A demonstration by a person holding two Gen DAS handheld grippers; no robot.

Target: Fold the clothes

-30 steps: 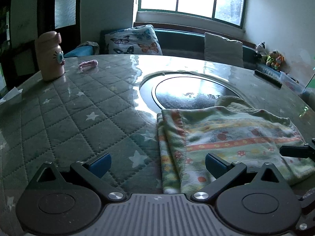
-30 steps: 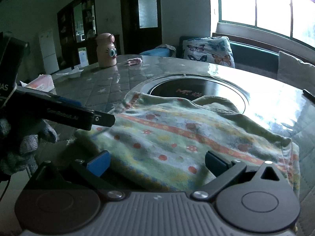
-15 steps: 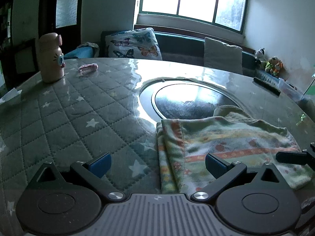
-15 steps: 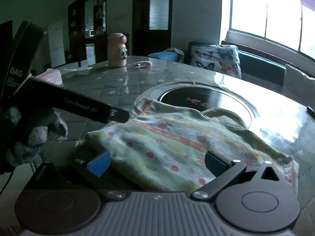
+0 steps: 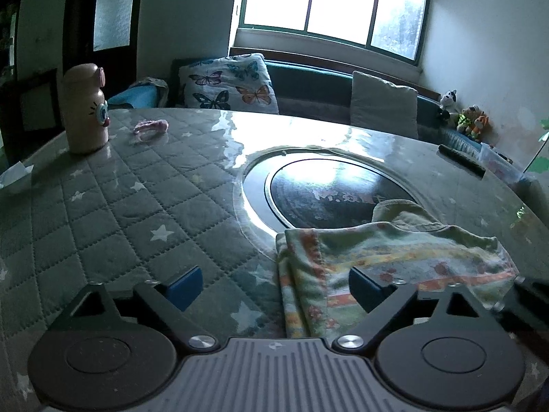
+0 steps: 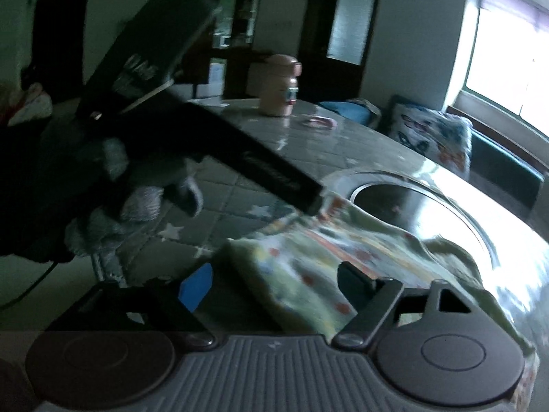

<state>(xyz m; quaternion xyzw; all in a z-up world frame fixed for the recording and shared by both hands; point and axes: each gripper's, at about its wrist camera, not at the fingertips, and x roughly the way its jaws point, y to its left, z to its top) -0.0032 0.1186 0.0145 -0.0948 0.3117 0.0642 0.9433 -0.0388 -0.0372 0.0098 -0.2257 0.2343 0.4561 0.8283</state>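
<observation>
Left wrist view: the left gripper [image 5: 272, 283] hovers low over the quilted, star-printed table cover [image 5: 113, 206], its blue-padded fingers [image 5: 183, 286] spread wide with nothing between them. The folded garment [image 5: 387, 261], a pale green piece with orange and yellow stripes and red dots, lies on the table just right of centre; its far edge overlaps the rim of the round glass inset [image 5: 329, 185]. The gripper's right finger sits over the garment's near-left part, probably lined up to take the doubled edge for another fold. A peach cartoon-face bottle [image 5: 85, 108] and a small pink item [image 5: 151, 126] stand well apart at the far left, out of the working area. A dark bar at the right edge is likely the other tool's finger

Right wrist view (heavily blurred): the right gripper [image 6: 274, 283] also stands wide and empty, the garment [image 6: 329, 257] lying between and beyond its fingers. The gloved left hand [image 6: 137, 199] holds the other tool, whose black finger tip reaches the garment's far-left corner; whether it touches the cloth I cannot tell. Judging by how the cloth lies, it seems partly folded, and both tools look placed at opposite ends to lift it evenly
</observation>
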